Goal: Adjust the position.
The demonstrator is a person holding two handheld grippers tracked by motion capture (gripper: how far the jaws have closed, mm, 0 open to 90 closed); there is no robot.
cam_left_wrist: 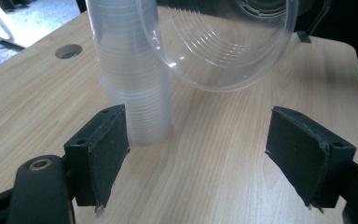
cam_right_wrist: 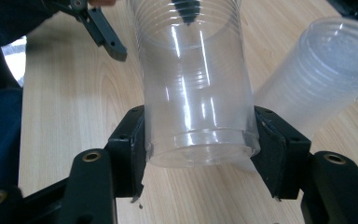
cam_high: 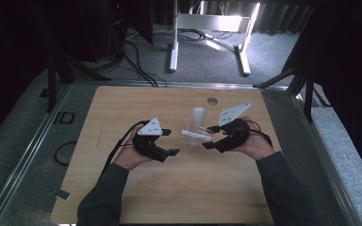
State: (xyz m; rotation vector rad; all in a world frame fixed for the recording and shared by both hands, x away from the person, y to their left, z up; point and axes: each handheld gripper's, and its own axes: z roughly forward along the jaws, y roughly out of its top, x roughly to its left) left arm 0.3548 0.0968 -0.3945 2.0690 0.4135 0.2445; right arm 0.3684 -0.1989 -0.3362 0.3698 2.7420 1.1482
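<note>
Clear cup (cam_right_wrist: 198,88) between right fingers (cam_right_wrist: 133,149)

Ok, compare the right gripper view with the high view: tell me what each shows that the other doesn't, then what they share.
Right gripper view alone: its pads pressing the base of the clear cup, and the ridges in the cup's wall.

High view alone: both forearms, the grey floor and a white table frame beyond the table.

Shared: the held cup, the cup stack standing behind it, the left gripper and the wooden tabletop.

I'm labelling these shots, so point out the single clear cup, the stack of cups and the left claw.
single clear cup (cam_right_wrist: 196,93), right gripper view, side wall
stack of cups (cam_left_wrist: 135,84), left gripper view, ribbed side
left claw (cam_left_wrist: 198,149), left gripper view, midway between fingertips
</note>
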